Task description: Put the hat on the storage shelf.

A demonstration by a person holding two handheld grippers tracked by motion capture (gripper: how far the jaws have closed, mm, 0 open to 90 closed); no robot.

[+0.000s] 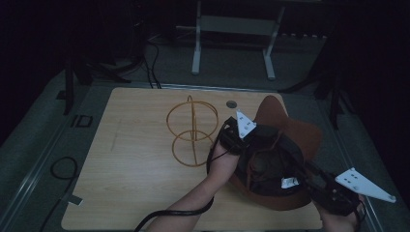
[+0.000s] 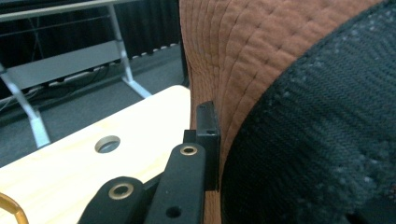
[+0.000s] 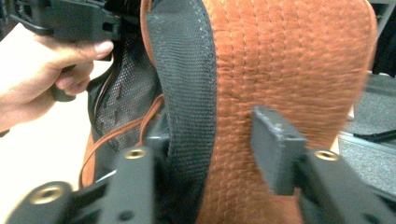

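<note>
A brown quilted hat [image 1: 290,133] with a black mesh lining lies crown-down at the table's right. My left gripper [image 1: 252,139] holds its near-left rim. In the left gripper view one black jaw presses flat against the brown brim [image 2: 243,46], and the hat hides the other jaw. My right gripper [image 1: 302,178] grips the rim's front right. In the right gripper view the black inner band [image 3: 187,70] and the brown brim [image 3: 289,60] pass between its two jaws. The other hand [image 3: 42,70] and its gripper sit at that view's upper left.
A golden wire stand [image 1: 192,130] of crossed rings sits at the middle of the wooden table [image 1: 130,169], left of the hat. A round hole [image 1: 231,103] lies near the far edge. A white metal frame [image 1: 232,24] stands on the floor behind. Cables trail off the front.
</note>
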